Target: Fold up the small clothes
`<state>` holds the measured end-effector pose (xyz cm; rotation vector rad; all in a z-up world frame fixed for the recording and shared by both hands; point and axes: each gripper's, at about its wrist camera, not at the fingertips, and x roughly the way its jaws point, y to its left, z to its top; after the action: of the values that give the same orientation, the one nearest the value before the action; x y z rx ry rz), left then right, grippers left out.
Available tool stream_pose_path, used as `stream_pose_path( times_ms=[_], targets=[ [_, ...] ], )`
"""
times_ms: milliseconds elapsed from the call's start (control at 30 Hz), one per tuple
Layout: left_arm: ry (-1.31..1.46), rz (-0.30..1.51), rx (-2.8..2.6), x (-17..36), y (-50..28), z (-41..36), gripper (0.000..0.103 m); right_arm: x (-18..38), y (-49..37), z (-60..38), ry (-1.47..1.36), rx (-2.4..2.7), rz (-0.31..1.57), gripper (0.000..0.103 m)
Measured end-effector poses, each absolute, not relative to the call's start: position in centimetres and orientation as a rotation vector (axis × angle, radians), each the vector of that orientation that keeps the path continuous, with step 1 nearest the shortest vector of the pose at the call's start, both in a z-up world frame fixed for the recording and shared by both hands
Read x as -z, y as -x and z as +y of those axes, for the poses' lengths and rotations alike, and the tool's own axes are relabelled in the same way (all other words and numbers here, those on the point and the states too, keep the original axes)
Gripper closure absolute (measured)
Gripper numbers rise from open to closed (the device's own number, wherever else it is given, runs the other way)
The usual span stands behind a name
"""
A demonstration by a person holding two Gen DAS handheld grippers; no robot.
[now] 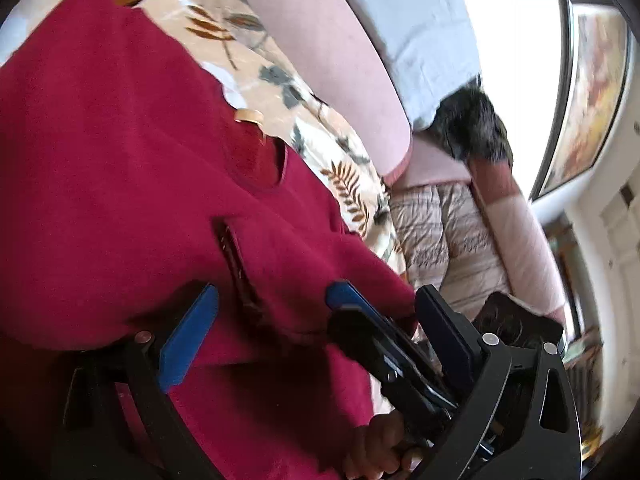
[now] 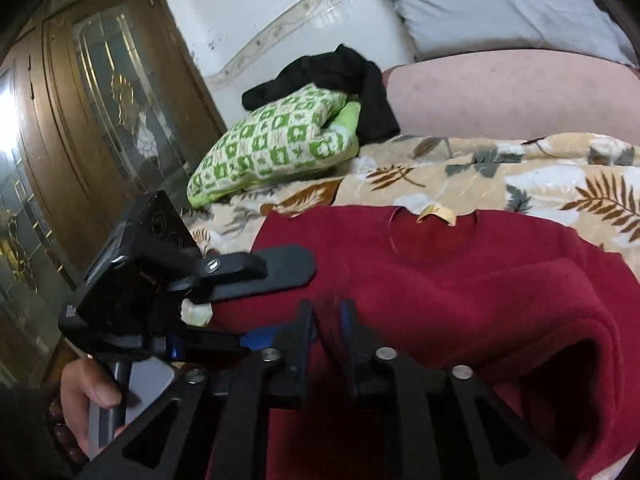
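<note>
A red fleece garment (image 1: 120, 152) lies on a floral bedspread (image 1: 256, 60), its neckline with a tan label (image 1: 250, 115) turned up the bed. A fold of it is doubled over near the front. My left gripper (image 1: 316, 300) is open, its blue pads spread wide over the garment's near edge. The right gripper shows inside its gap, pinching the red cloth. In the right wrist view the right gripper (image 2: 328, 316) is shut on a pinch of the red garment (image 2: 460, 288). The left gripper's black frame (image 2: 160, 264) sits to its left.
A green and white patterned pillow (image 2: 276, 148) and a black garment (image 2: 340, 76) lie at the head of the bed. A pink cushion (image 2: 512, 92) and a grey pillow (image 2: 500, 4) sit behind. A wooden glass-panelled door (image 2: 92, 120) stands left. A quilted blanket (image 1: 448, 240) lies beside the bedspread.
</note>
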<state>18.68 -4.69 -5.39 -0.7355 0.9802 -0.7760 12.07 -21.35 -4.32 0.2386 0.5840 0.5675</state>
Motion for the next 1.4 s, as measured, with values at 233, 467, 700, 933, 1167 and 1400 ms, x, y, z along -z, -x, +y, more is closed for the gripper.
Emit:
stream_pose_path(
  times_ms=[233, 467, 700, 933, 1167, 1400],
  targets=[
    [0.633, 0.979, 0.764, 5.3, -18.6, -6.0, 0.004, 3.8, -11.6, -22.0, -0.227, -0.537, 0.625, 0.046],
    [0.479, 0.956, 0.813, 4.7, -18.3, -8.9, 0.004, 2.8, -6.4, -25.3, -0.111, -0.352, 0.75, 0.046],
    [0.501, 0.951, 0.759, 5.5, -19.1, -7.9, 0.025, 2.3, -5.7, -27.8, -0.194, -0.335, 0.705, 0.042],
    [0.421, 0.941, 0.67, 5.5, -19.4, -7.4, 0.097, 1.8, -7.4, -30.5, -0.27, -0.174, 0.665, 0.042],
    [0.339, 0.765, 0.671, 0.9, -17.9, -6.4, 0.097, 1.1, -7.0, -35.7, -0.507, -0.103, 0.579, 0.042],
    [0.385, 0.703, 0.441, -0.6, -18.2, 1.0, 0.097, 1.4, -7.3, -38.8, -0.58, 0.038, 0.572, 0.042]
  ],
)
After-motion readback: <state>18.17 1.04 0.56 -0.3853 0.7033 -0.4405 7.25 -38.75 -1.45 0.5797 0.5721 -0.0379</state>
